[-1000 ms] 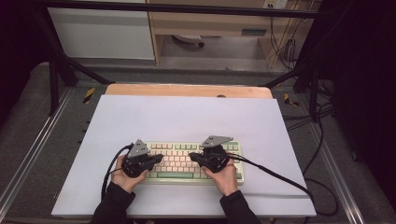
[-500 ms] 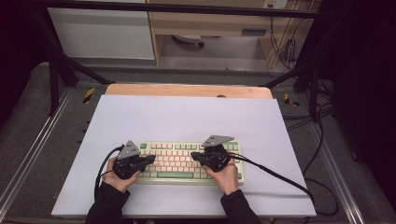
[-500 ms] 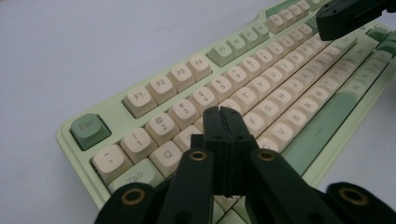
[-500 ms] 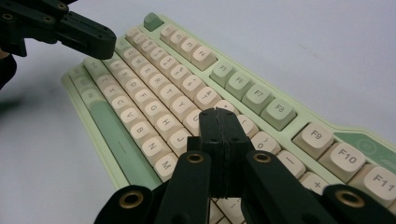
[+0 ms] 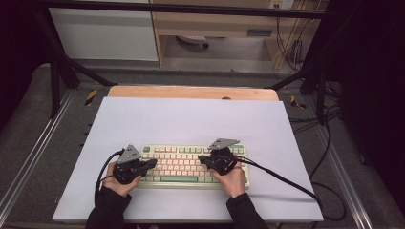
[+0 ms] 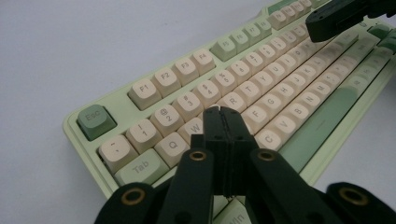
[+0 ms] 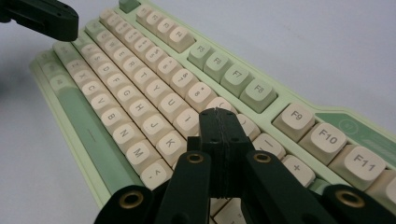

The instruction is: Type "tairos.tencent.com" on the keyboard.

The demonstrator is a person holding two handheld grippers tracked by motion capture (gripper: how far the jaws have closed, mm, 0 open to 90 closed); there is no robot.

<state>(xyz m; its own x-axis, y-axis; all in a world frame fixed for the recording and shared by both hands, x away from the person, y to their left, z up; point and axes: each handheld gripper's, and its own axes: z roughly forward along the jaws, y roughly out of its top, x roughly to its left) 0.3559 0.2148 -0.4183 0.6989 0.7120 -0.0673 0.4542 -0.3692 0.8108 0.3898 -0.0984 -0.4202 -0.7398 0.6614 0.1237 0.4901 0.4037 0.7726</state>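
Nearest the person, the left gripper and right gripper each have their jaws pressed fully together, nothing between them, so each closed tip seems meant to serve as a single typing finger. Just beneath both tips lies the keyboard, the left tip over its W–E keys, the right near O. Beyond it stretches the white mat, then the wooden table edge.

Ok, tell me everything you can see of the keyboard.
The keyboard is pale green with cream keycaps, green Esc, Tab and function keys and a long green space bar. It looks plastic and lies flat on the white mat near the person's edge. The shut left gripper and right gripper hover at its keys.
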